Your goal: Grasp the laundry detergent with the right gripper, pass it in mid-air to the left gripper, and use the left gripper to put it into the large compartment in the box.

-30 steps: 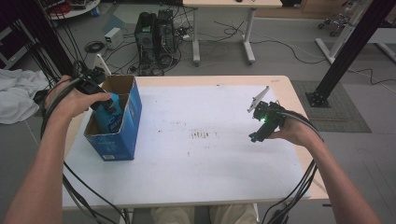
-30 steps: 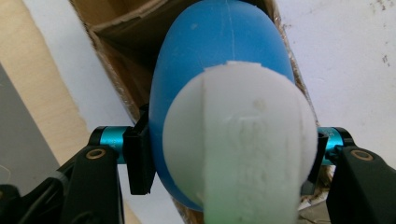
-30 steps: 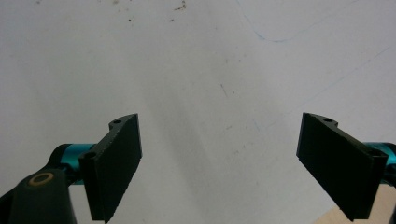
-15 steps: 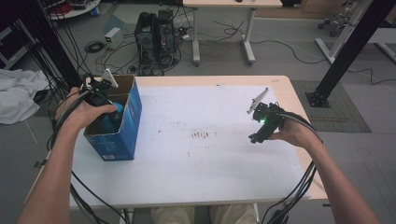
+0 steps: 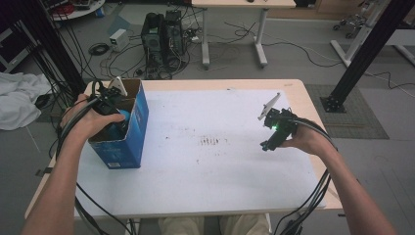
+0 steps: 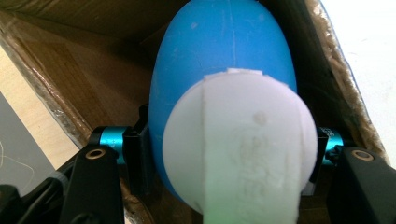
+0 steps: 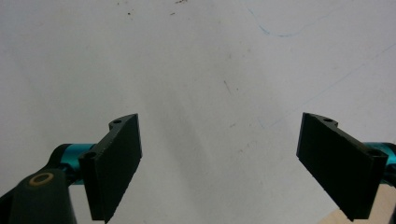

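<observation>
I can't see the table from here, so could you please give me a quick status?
Left hand-held gripper shut on blue egg-shaped object inside cardboard box. Right hand-held gripper open over white tabletop, nothing between jaws.

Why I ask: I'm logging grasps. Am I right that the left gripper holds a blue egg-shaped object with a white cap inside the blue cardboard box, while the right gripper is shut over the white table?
Not quite: the right gripper is open, its jaws wide apart over the white table, as the right gripper view shows. The left gripper does hold the blue egg-shaped object with a white cap inside the blue cardboard box.
</observation>
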{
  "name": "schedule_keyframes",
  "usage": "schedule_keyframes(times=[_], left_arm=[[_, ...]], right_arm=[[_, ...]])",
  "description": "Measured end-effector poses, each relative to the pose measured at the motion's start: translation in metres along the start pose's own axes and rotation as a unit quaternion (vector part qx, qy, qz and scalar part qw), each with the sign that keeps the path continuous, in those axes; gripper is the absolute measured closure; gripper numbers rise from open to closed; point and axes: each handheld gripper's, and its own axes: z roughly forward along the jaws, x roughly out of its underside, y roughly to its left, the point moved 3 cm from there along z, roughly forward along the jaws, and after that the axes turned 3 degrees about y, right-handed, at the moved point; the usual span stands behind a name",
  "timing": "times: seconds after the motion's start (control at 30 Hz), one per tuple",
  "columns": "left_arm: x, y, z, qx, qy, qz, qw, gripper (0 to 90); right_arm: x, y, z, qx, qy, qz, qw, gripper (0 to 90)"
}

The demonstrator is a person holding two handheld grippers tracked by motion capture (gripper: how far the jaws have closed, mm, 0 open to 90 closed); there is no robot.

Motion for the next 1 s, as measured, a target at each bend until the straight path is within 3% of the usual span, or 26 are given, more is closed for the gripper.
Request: schedule_keyframes(times=[0.07,0.13,0.23,0.27,0.3,0.33,0.5,0.63,0.67,0.7,0.77,0.87,0.9,1.0], left_arm=[[0.0006,0.0012,-0.0025,0.005,-0.008,-0.008,0.9999,38.4],[0.0009,0.0002,-0.0002,-0.001,0.002,0.005,1.0,38.4],[0.0004,-0.0004,0.0002,0.001,-0.001,-0.003,1.0,38.3],[0.001,-0.0004,0.0002,-0.004,-0.001,0.006,1.0,38.3],[0.0002,-0.0006,0.0001,0.001,0.0,-0.003,1.0,38.3],[0.001,-0.0004,0.0003,-0.003,-0.001,0.006,1.0,38.3],[0.0008,0.0004,-0.0001,-0.001,0.0,0.004,1.0,38.1],[0.0003,-0.0005,0.0002,-0.004,0.006,0.016,0.9999,38.1],[0.0011,-0.0004,0.0003,-0.003,-0.002,0.006,1.0,38.0],[0.0003,-0.0001,-0.0001,-0.005,0.007,0.018,0.9998,38.0],[0.0002,-0.0008,-0.0003,-0.004,0.011,0.019,0.9998,38.0],[0.0005,-0.0004,0.0003,-0.005,0.003,0.01,0.9999,37.8],[0.0003,-0.002,-0.0013,-0.008,0.015,0.026,0.9995,37.7],[0.0005,-0.0022,-0.0027,-0.009,0.016,0.028,0.9994,37.3]], right_arm=[[0.0,0.0,0.0001,0.0,0.0,0.0,1.0,13.3],[0.0001,-0.0001,0.0,0.0,0.0,0.0,1.0,13.3],[-0.0017,0.0009,0.0018,0.001,0.001,-0.003,1.0,13.3],[-0.0004,0.0004,0.0007,0.0,0.0,-0.002,1.0,13.3],[-0.0021,0.0012,0.002,0.001,0.001,-0.003,1.0,13.3],[-0.0002,0.0,0.0004,0.0,0.0,-0.002,1.0,13.3],[-0.0027,0.0015,0.0021,0.001,0.001,-0.005,1.0,13.3],[-0.0014,0.0007,0.002,0.003,0.003,-0.003,1.0,13.3],[-0.0014,0.0006,0.0021,0.003,0.003,-0.003,1.0,13.3],[-0.0026,0.0014,0.0021,0.001,0.001,-0.006,1.0,13.3],[-0.0014,0.0008,0.0021,0.003,0.003,-0.002,1.0,13.3],[-0.0014,0.0007,0.002,0.003,0.003,-0.003,1.0,13.3],[-0.0018,0.0011,0.0019,0.002,0.002,-0.003,1.0,13.3],[-0.0018,0.0009,0.0033,0.002,0.005,0.0,1.0,13.3]])
